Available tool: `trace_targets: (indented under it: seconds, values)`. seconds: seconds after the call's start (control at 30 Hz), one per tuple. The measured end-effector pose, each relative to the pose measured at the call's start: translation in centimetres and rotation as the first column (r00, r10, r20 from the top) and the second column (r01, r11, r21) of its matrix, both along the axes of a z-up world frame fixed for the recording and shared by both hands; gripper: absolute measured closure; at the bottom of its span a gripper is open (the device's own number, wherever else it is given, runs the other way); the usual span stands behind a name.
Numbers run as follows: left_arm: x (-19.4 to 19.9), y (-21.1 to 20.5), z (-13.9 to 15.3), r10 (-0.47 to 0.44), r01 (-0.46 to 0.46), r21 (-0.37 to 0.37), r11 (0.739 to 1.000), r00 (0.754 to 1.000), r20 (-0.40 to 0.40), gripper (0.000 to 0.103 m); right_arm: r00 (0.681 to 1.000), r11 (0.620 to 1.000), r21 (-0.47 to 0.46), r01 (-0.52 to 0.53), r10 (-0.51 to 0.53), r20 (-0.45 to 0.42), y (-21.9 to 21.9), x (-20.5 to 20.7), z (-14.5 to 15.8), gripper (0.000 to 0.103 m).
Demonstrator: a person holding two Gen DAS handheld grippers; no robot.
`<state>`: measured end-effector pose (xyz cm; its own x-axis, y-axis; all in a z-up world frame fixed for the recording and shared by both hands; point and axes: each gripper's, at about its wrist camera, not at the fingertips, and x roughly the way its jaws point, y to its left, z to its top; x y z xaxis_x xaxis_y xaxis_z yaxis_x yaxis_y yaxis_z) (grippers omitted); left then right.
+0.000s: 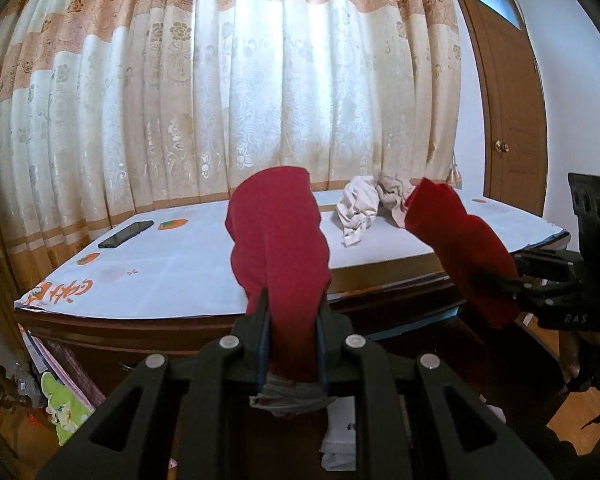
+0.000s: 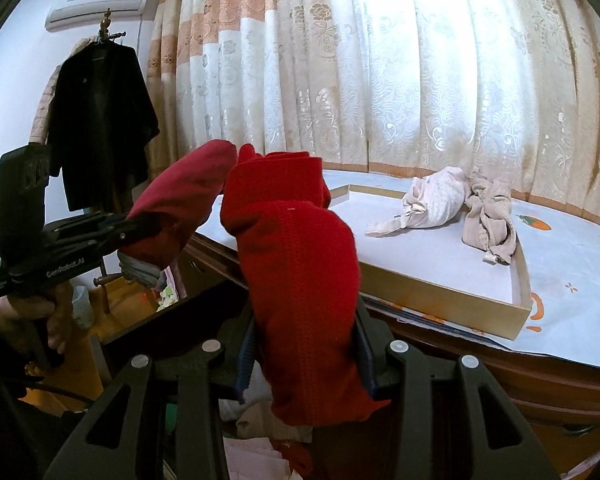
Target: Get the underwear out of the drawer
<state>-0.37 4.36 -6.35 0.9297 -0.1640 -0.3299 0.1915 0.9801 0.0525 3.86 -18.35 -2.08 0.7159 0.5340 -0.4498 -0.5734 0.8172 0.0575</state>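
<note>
Left wrist view: my left gripper (image 1: pixel 292 320) clenches a dark red underwear roll (image 1: pixel 278 236) raised before the dresser top (image 1: pixel 188 264). Right wrist view: my right gripper (image 2: pixel 306 344) clamps a brighter red underwear (image 2: pixel 296 264) above the open drawer (image 2: pixel 260 440).

Home bedroom, seen past my fingers: floral curtain (image 1: pixel 220 92) to the floor, wooden door (image 1: pixel 508 120) with brass knob, wall air conditioner (image 2: pixel 100 4), dark jacket (image 2: pixel 100 120) on a coat stand, wooden dresser (image 1: pixel 180 332).
</note>
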Motion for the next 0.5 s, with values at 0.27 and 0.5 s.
trace_targets:
  seconds: [0.27, 0.5]
  values:
    - [0.7, -0.4, 0.9, -0.024, 0.023, 0.015, 1.000, 1.000, 0.014, 0.087, 1.000, 1.000, 0.013, -0.001, 0.001, -0.003, 0.0, 0.4, 0.5, 0.059]
    - [1.3, -1.1, 1.8, -0.041, 0.040, 0.029, 0.999, 0.999, 0.025, 0.087, 1.000, 1.000, 0.026, -0.005, 0.005, 0.000, 0.2, 0.6, 1.0, 0.059]
